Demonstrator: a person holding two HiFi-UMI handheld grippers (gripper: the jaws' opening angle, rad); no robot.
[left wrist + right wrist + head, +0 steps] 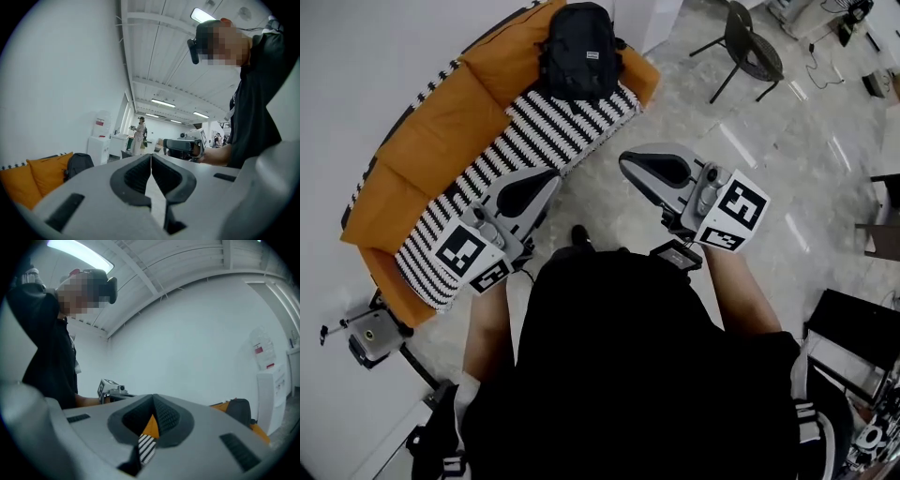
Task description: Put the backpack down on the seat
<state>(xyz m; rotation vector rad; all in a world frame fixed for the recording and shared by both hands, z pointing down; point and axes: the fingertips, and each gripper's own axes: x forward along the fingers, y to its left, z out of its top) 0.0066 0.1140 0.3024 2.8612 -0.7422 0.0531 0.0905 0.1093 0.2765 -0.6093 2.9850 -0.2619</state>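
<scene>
A black backpack [577,52] stands upright on the black-and-white striped seat [534,136] of an orange sofa, leaning on its back cushions at the far end. It also shows small in the left gripper view as the backpack [77,165], and in the right gripper view as the backpack [239,411]. Both grippers hang over the floor in front of the sofa, well short of the backpack. My left gripper [551,178] is shut and empty, its jaws touching at the left gripper [151,157]. My right gripper [626,164] is shut on nothing too, seen as the right gripper [153,397].
A black chair [748,47] stands on the marble floor at the back right. A dark table [862,328] is at the right edge. A small device on a stand [366,337] sits by the sofa's near end. A white cabinet [99,145] and a standing person [139,136] are beyond.
</scene>
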